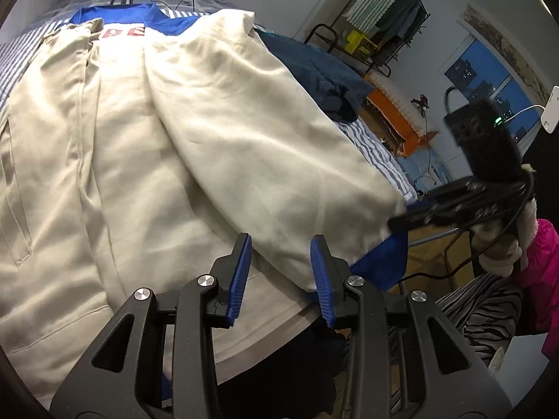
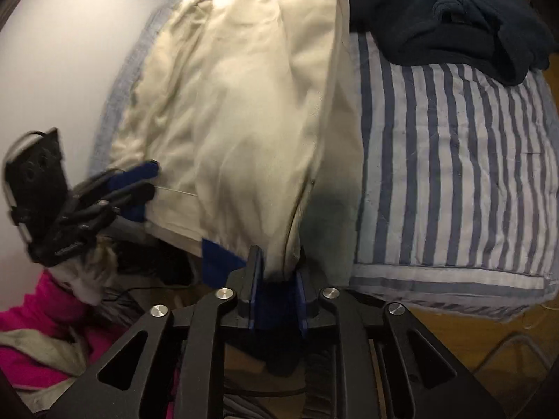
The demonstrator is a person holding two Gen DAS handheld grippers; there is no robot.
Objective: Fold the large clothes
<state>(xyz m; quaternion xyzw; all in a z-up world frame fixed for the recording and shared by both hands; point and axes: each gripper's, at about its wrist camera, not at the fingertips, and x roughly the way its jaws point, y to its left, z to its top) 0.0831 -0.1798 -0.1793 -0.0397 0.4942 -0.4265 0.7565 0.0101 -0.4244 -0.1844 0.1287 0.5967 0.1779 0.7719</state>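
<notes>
- Folding a cream jacket (image 1: 146, 146) with blue trim is under way; it lies spread lining-up on a striped bed (image 2: 454, 174), its collar toward the far end and its hem at the near edge.
- In the right wrist view the right gripper (image 2: 277, 279) has its jaws closed tight on the cuff end of a cream sleeve (image 2: 279, 160), with the blue cuff bunched between the pads.
- The left wrist view shows that same grip from the side: the sleeve (image 1: 265, 139) hangs lifted off the bed, running from the shoulder near the collar down to the right gripper (image 1: 415, 216).
- The left gripper (image 1: 279, 272) hovers just over the jacket's hem with its jaws partly open and nothing clamped; fabric shows beneath the gap, not pinched.
- The deciding relation: the sleeve's long axis runs almost parallel to the jacket's body, along its right edge, and the body lies to the left of the held cuff. The right hand is the one on the sleeve, so it would carry the cuff across and lay it on the body.
- A dark blue garment (image 2: 454, 10) lies on the bed beside the jacket, clear of the sleeve.
</notes>
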